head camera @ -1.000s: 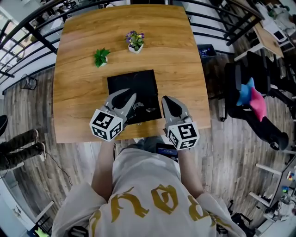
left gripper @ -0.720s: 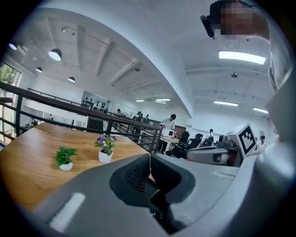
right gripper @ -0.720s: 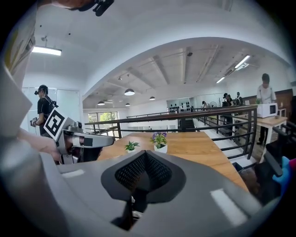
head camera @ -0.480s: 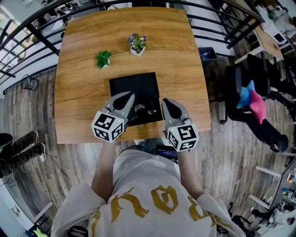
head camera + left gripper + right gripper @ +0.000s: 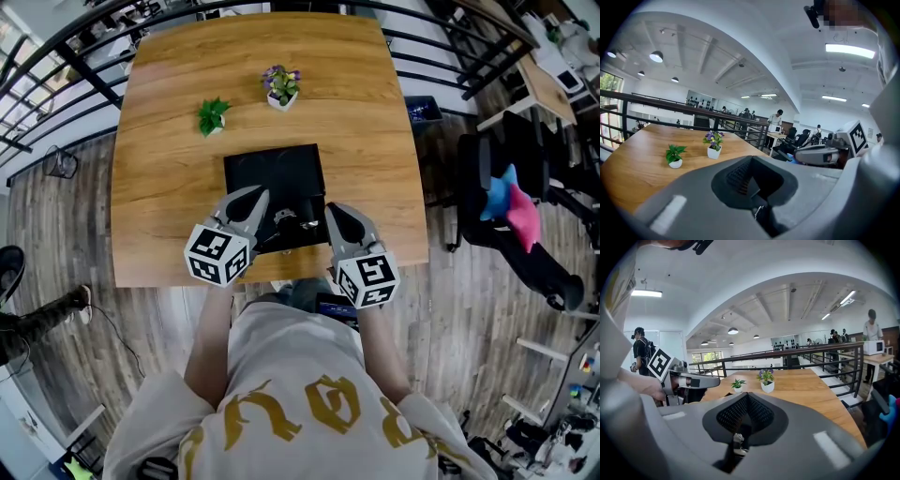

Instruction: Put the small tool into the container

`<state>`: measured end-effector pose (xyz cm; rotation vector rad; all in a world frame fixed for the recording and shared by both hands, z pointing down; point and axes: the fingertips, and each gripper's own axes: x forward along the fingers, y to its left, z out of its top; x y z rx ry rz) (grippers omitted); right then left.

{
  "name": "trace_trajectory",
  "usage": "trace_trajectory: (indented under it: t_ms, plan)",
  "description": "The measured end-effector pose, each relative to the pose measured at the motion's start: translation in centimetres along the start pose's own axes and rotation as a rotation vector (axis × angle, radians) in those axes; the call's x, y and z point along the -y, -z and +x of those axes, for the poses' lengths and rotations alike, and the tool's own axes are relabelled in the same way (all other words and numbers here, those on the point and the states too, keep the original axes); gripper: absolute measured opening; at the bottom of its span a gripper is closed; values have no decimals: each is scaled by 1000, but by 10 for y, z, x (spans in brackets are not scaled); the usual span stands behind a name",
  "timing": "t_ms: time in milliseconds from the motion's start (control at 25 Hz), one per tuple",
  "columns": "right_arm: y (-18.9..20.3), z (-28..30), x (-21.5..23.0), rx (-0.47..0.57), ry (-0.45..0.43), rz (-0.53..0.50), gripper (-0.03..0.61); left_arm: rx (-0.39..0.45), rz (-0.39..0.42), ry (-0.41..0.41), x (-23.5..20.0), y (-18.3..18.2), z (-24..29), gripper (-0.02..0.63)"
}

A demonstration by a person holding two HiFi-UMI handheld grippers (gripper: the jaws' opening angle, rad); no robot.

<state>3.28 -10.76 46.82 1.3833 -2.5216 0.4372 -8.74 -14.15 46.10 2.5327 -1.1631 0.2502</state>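
— Nearest us, what do we hold?

— Two: the grey left tongs (image 5: 256, 197) and the grey right tongs (image 5: 334, 209). Each gripper view shows its pair closed with nothing between, and their tips reach over the near part of the one black square container (image 5: 272, 173).

— And the small shiny metal tool (image 5: 287, 220)?

— We count one. It lies inside the container, close to its near edge, between the two tongs. Its long axis runs roughly left to right, but it is too small for us to tell which end points where.

— Farther out?

— On the same light wooden table (image 5: 169, 187), beyond the container, we see two plants in white pots. One green leafy plant (image 5: 213, 115) stands left, and one purple flowering plant (image 5: 282, 86) stands farther and right.
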Motion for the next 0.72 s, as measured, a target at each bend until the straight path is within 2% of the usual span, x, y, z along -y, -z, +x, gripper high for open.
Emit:
trace_trajectory:
  t_ms: [120,720]
  plan:
    - [0,-1,0,-2,1,-1,23,-11,15,-2,0,1,-1,0]
    - [4,-6,2,-6,6,1,23,-11,-35,-7,-4,7,-2,0]
